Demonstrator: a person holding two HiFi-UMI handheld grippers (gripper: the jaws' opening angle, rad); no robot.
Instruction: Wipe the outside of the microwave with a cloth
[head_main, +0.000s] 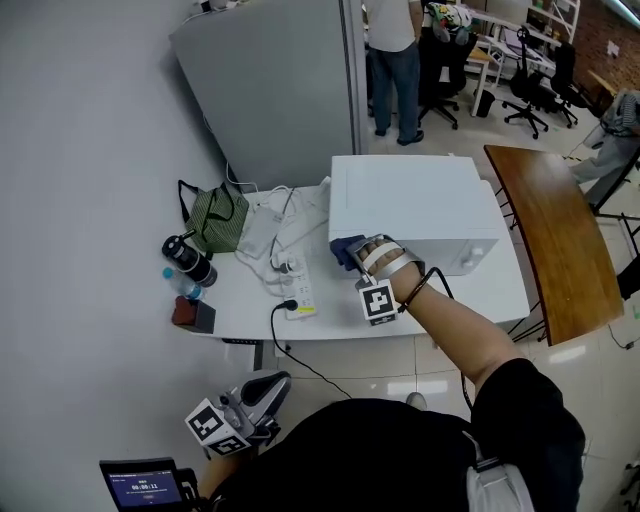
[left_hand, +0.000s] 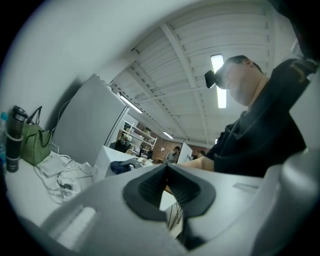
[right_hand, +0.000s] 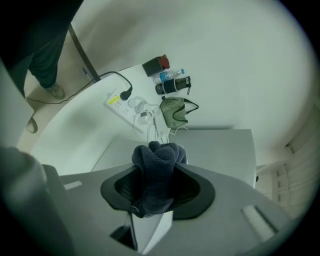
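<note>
**Cloth at the microwave's corner: wipe stroke in hand**

Nearest you, your left claw (left_hand: 166, 172) hangs low beside your body. Its dark pads meet at the tips with nothing between them, so it plays no part in this step.

Your right claw (right_hand: 157, 187) is reached out ahead and clamped on a bunched dark blue terry cloth (right_hand: 157, 167). The wad fills the gap between the pads and bulges out past the tips. Directly ahead of that claw, the cloth sits at a corner of the white box-shaped microwave (head_main: 415, 205), where the top meets a side wall. It looks to be touching the casing, though no view shows how hard it presses.

I judge the wiping to be at or near its start. Only this corner is under the cloth, and the broad top and the side walls stretch away beyond the claw.

The next move calls for pressing the wad flat and sweeping it along one face in a straight pass.

Off to one side of the claw on the white tabletop (head_main: 240, 305) lie a white power strip (head_main: 298, 295) and loose white cables. Farther off are a green handbag (head_main: 218, 220) and a black flask (head_main: 190, 260). Sweep clear of the cables.
</note>
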